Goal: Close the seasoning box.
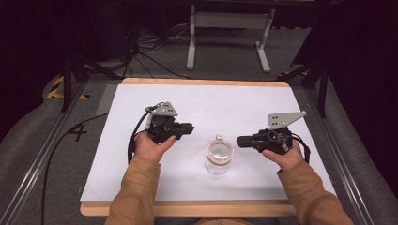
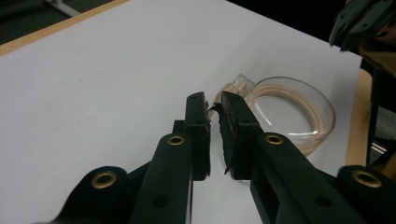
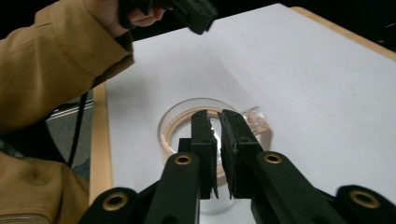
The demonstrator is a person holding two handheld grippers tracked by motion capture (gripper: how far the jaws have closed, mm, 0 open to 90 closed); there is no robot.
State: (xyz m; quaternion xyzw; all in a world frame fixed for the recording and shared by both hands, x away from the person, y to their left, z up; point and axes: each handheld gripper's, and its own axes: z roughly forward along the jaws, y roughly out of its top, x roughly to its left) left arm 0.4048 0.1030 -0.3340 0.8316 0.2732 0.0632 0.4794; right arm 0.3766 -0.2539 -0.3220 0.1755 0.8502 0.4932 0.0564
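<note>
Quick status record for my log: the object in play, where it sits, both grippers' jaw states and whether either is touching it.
object: clear glass jar with a tan ring at its mouth
place: upright on the white table, between the grippers
left gripper: jaws nearly shut, empty, apart from the jar
right gripper: jaws nearly shut, empty, apart from the jar
contact: none

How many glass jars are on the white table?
1. The glass jar stands on the white table, between the left gripper and the right gripper, nearer the person's edge.

White-topped table (image 1: 155, 173) with wooden edge, clear glass jar (image 1: 219, 159) standing near its middle
</note>
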